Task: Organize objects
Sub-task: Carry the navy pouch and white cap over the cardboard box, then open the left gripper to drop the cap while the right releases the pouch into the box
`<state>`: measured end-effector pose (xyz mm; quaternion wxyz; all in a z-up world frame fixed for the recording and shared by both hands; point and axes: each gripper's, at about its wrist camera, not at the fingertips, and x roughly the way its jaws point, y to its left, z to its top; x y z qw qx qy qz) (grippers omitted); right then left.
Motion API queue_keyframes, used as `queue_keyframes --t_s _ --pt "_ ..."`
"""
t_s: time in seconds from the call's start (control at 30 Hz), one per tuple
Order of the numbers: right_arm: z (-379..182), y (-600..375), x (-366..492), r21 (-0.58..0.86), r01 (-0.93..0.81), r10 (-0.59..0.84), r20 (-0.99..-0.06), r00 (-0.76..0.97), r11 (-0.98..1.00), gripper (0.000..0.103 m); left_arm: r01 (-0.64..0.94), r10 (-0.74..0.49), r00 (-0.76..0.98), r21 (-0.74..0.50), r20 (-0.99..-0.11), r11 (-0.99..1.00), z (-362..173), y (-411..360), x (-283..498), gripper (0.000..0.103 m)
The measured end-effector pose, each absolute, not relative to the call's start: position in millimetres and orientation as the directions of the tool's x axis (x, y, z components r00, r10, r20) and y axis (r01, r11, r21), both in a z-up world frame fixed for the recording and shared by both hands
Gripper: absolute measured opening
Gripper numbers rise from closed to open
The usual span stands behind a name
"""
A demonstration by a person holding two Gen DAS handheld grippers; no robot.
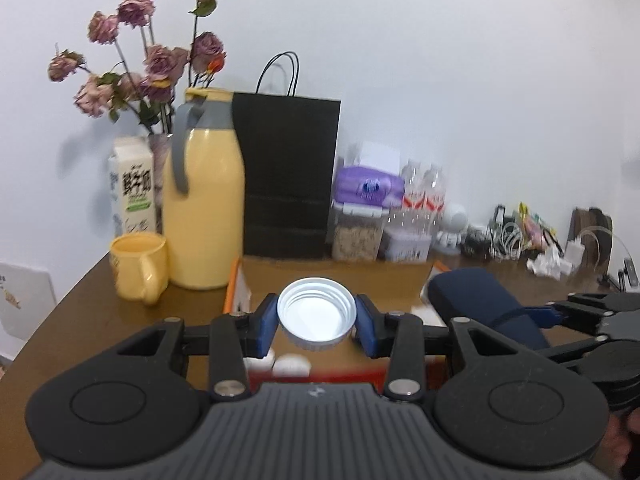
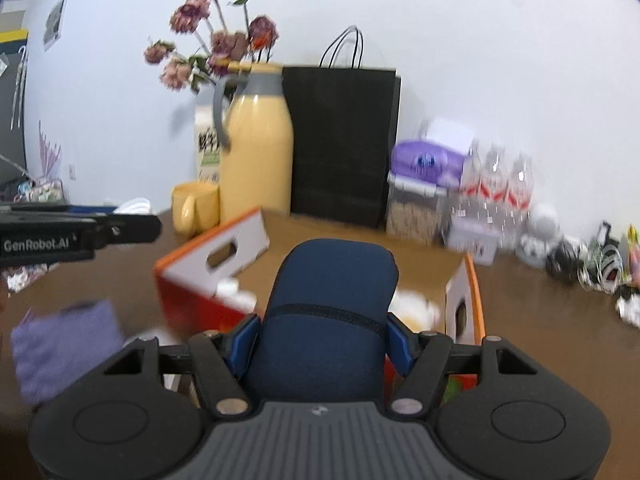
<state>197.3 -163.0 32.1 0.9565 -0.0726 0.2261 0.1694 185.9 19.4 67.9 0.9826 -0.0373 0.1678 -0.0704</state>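
Observation:
My left gripper (image 1: 316, 322) is shut on a white screw lid (image 1: 316, 314), hollow side facing the camera, held above an open orange-and-white cardboard box (image 1: 237, 292). White round items (image 1: 292, 364) lie inside the box below the lid. My right gripper (image 2: 322, 340) is shut on a navy blue fabric pouch (image 2: 332, 280), its blue pads pressing both sides, over the same box (image 2: 216, 256). In the left wrist view the pouch (image 1: 472, 300) hangs at the right. The left gripper (image 2: 132, 226) enters the right wrist view from the left edge.
On the brown table (image 1: 80, 312) behind the box stand a yellow jug (image 1: 204, 208), yellow mug (image 1: 138, 268), milk carton (image 1: 132, 188), dried roses (image 1: 156, 60) and black paper bag (image 1: 290, 176). Farther right are containers, water bottles (image 1: 424, 192) and cables (image 1: 512, 236). A purple cloth (image 2: 64, 344) lies left of the box.

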Motion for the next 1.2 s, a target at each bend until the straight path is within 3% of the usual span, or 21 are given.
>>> queue_keyframes --t_s 0.23,0.47,0.9,1.03,1.1,1.17,1.2 --pt "40 -155 281 -0.032 -0.333 0.288 -0.431 0.855 0.942 0.064 0.090 -0.120 0.933 -0.102 -0.339 0.991 77 3 257 0.041" --pt "8 -152 354 0.029 -0.290 0.264 -0.509 0.820 0.957 0.064 -0.022 -0.038 0.905 -0.135 -0.424 0.991 52 9 316 0.041" --pt "-21 -152 370 0.025 -0.269 0.234 -0.575 0.784 0.963 0.066 -0.027 -0.035 0.820 -0.099 -0.571 0.995 11 7 341 0.042" --pt "-23 -154 368 0.022 -0.278 0.237 -0.592 0.770 0.960 0.066 -0.029 -0.026 0.821 -0.088 -0.570 0.996 12 6 339 0.055" --pt "-21 -155 366 0.019 -0.275 0.233 -0.587 0.775 0.961 0.080 -0.029 -0.021 0.827 -0.080 -0.562 0.996 14 5 338 0.067" --pt "-16 -156 361 0.018 -0.272 0.234 -0.569 0.788 0.962 0.090 -0.032 -0.013 0.833 -0.071 -0.554 0.997 17 3 336 0.087" --pt "-14 -157 359 0.016 -0.272 0.234 -0.560 0.794 0.962 0.090 -0.032 -0.011 0.838 -0.070 -0.545 0.997 19 3 335 0.092"
